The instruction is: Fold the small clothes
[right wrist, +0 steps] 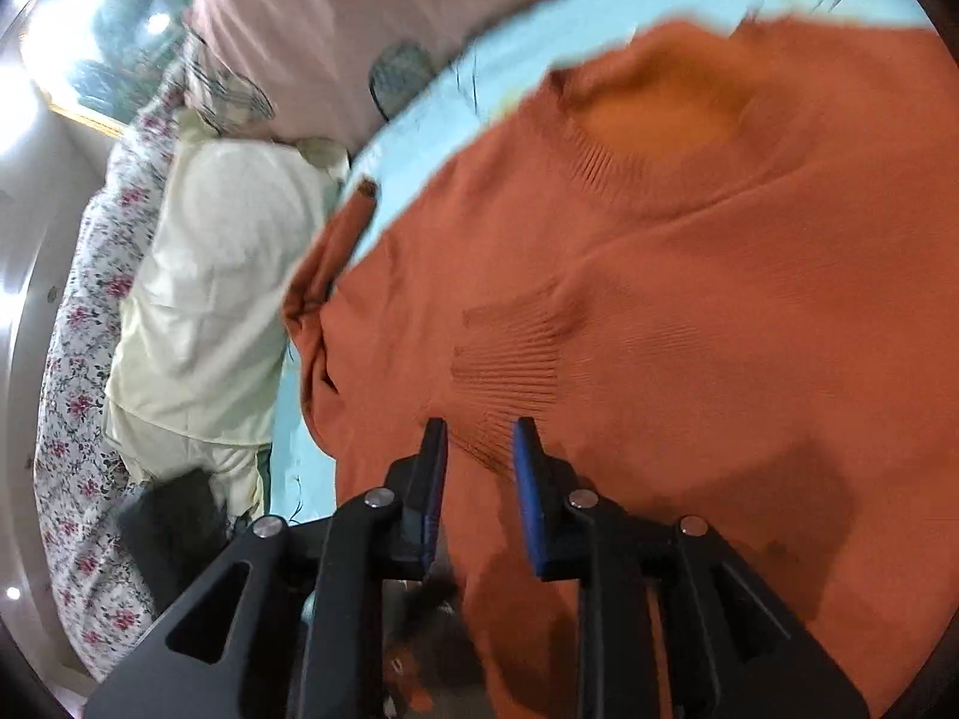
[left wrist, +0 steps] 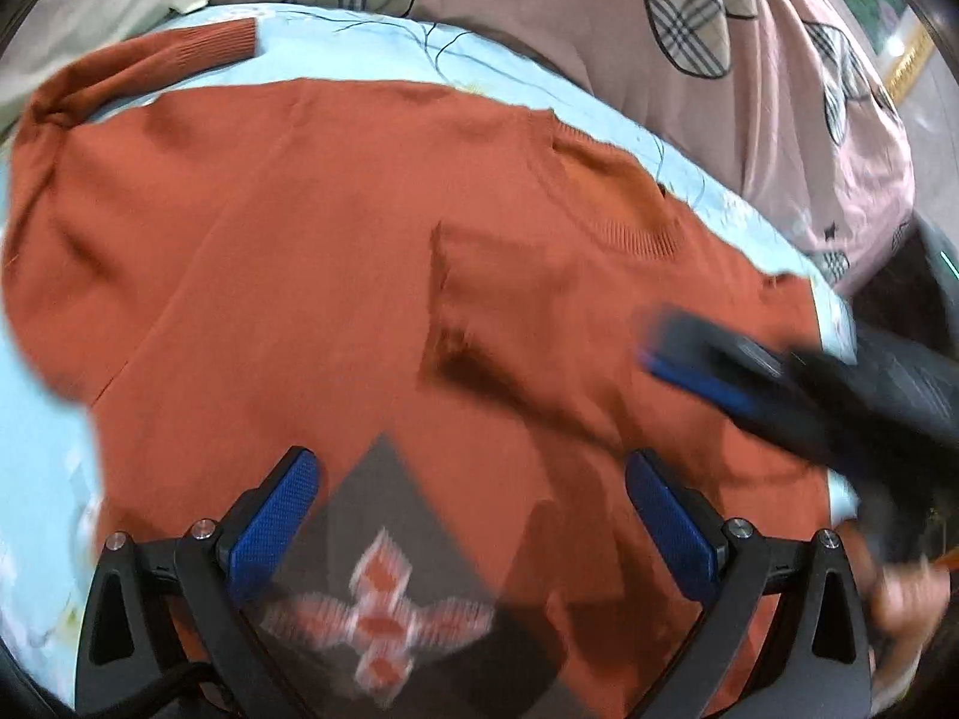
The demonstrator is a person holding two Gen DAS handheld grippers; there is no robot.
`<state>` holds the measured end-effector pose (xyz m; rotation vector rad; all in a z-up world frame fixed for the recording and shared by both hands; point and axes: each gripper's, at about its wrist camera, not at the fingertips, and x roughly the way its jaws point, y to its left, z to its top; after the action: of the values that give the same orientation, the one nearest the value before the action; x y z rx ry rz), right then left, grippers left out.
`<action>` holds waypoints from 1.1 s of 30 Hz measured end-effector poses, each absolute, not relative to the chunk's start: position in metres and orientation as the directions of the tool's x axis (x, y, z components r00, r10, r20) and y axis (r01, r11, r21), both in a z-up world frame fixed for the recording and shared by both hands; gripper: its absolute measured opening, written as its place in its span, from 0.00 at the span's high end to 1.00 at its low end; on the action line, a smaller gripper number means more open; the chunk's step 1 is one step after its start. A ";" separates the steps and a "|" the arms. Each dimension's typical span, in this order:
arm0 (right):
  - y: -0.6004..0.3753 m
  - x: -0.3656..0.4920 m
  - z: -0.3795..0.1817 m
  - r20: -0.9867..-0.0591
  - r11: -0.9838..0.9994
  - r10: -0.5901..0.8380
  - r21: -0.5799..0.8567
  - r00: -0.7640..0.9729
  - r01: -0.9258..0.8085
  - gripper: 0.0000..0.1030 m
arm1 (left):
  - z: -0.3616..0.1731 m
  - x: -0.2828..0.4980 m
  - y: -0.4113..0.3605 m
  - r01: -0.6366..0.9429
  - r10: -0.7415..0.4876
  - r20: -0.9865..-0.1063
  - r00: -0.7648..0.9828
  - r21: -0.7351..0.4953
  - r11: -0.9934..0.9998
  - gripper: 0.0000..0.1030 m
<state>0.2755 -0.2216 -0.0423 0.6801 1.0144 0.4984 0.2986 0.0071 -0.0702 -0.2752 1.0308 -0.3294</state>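
While the orange sweater [left wrist: 335, 251] lies spread across the light blue sheet [left wrist: 36, 419], one sleeve [left wrist: 138, 69] stretches up to the far left, its ribbed cuff resting on the sheet. Nearer the camera, the left gripper [left wrist: 470, 515] hangs just over the sweater's lower part with its jaws wide apart and nothing between them; the blue pads [left wrist: 273, 524] frame a dark grey diamond patch [left wrist: 395, 569] with a pale cross pattern knitted into the front. Further right, the other sleeve's cuff [left wrist: 479, 311] lies folded inward over the chest, below the ribbed neckline [left wrist: 635, 233]. At the right edge the right gripper [left wrist: 689, 353] comes in blurred above that folded sleeve, and behind the sheet a pink cover [left wrist: 539, 6] with plaid patches and black stars fills the background.

From the right wrist view, a flowered quilt [right wrist: 78, 395] runs down the left side, with a pale yellow garment [right wrist: 204, 299] lying beside it. Next comes the sheet [right wrist: 419, 126], then the sweater [right wrist: 719, 311] filling the centre and right, neckline [right wrist: 599, 168] towards the top. The right gripper [right wrist: 479, 479] hovers just at the folded cuff [right wrist: 509, 353]; its jaws stand narrowly apart and grip nothing that can be made out, though blur softens the fabric edge there.
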 end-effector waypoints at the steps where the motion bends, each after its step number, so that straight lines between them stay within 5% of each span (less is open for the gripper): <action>1: -0.237 0.262 -0.035 -0.589 0.694 0.648 0.718 0.484 -0.056 0.76 | -0.070 0.306 0.004 0.135 -0.396 -0.786 0.475 -0.380 0.915 0.03; 2: -0.246 0.254 -0.030 -0.583 0.694 0.637 0.718 0.504 -0.046 0.75 | -0.071 0.315 -0.001 0.139 -0.398 -0.781 0.482 -0.381 0.914 0.12; 7: -0.302 0.192 -0.006 -0.568 0.718 0.537 0.696 0.624 0.015 0.70 | -0.075 0.336 -0.025 0.188 -0.344 -0.793 0.502 -0.289 0.939 0.86; 8: -0.311 0.183 -0.004 -0.571 0.726 0.512 0.687 0.642 0.032 0.70 | -0.073 0.336 -0.026 0.198 -0.356 -0.791 0.497 -0.296 0.934 0.94; 13: -0.366 0.152 0.001 -0.619 0.775 0.361 0.615 0.698 0.145 0.70 | -0.032 0.321 0.009 0.167 -0.284 -0.729 0.624 -0.231 0.959 0.95; 18: -0.410 0.156 -0.004 -0.681 0.801 0.233 0.539 0.694 0.260 0.65 | -0.038 0.331 0.051 0.103 -0.249 -0.755 0.607 -0.237 0.966 0.95; 29: -0.424 0.258 -0.054 -0.810 0.877 0.209 0.403 0.547 0.263 0.52 | -0.049 0.323 0.052 0.093 -0.208 -0.767 0.607 -0.191 0.977 0.95; 32: -0.422 0.258 -0.056 -0.809 0.892 0.204 0.386 0.550 0.236 0.89 | -0.046 0.321 0.045 0.116 -0.218 -0.764 0.607 -0.186 0.976 0.95; 33: -0.426 0.254 -0.051 -0.798 0.883 0.211 0.403 0.565 0.240 0.90 | -0.045 0.320 0.042 0.131 -0.232 -0.759 0.608 -0.193 0.972 0.95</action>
<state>0.2536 -0.4257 -0.0513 0.5083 0.9815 -0.0179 0.3197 0.0420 -0.0445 -0.1223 0.8934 -0.2104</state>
